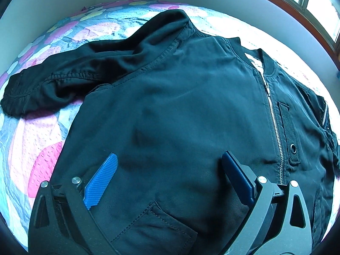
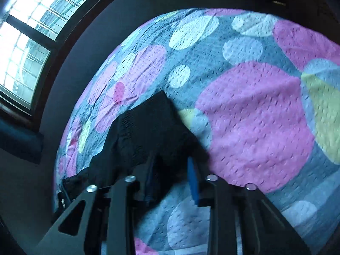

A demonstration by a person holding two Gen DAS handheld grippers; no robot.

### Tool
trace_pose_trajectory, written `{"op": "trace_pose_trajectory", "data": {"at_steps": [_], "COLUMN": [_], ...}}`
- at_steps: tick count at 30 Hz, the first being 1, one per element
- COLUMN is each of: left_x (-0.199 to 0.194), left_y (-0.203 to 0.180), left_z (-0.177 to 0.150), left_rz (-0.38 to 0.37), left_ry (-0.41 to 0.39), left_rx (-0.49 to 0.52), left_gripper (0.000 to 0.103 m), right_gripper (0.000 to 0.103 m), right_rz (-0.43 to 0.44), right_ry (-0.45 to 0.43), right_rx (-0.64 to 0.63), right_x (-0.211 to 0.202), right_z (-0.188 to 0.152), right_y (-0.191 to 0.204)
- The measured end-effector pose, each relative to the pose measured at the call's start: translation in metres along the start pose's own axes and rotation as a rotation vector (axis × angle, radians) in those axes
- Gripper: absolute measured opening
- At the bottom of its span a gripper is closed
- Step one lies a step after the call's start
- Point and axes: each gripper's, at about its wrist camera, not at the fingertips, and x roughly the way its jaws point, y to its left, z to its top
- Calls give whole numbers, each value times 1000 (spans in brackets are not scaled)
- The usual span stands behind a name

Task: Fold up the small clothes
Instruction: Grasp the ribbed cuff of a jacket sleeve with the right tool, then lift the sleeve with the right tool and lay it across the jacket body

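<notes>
Left gripper (image 1: 170, 170) nearest, jaws wide, nothing held, poised over jacket (image 1: 180, 106) front. Jacket spread on quilt (image 1: 42, 148), zipper (image 1: 274, 114) at 3 o'clock, sleeve (image 1: 63, 85) at 10 o'clock. Right gripper (image 2: 172, 170) narrowed, black cuff (image 2: 153, 123) pinched. Step judged: sleeve fold begun. Next: cuff to be carried across chest and laid flat.

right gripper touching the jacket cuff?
Touching. In the right wrist view, the right gripper has its fingers closed on the black jacket's ribbed cuff, with fabric bunched between them and lifted off the quilt.
</notes>
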Motion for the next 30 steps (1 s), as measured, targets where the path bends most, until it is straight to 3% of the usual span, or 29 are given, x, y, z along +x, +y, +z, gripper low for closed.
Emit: {"op": "trace_pose_trajectory", "data": {"at_steps": [6,10,13,15,18,19,21,30], "left_x": [1,3,4,5,6,5,5,11], "left_y": [1,1,0,0,-1,-1,0,-4], "left_z": [-1,0,0,-1,-1,-1,-1,-1], "left_rz": [-9,-9,-7,-8,-6,-5,-7,25], "left_ry": [4,11,13,16,22,21,21,43], "left_rx": [-2,4,9,7,8,9,8,32], "left_gripper": [99,101,101,101,101,101,101,101], "right_gripper": [14,14,21,36,43,41,15,14], "right_rz": [136,133,217,264,251,223,128,132], "right_ry": [-133,-136,-138,-154,-171,-169,-161,-263], "right_rx": [129,190,270,312,283,264,195,231], "right_x": [-44,-42,-40,-44,-45,-43,-40,-67], "right_z": [-20,-40,-42,-40,-36,-35,-34,-63], "right_y": [-35,-51,-64,-69,-63,-55,-43,-42]}}
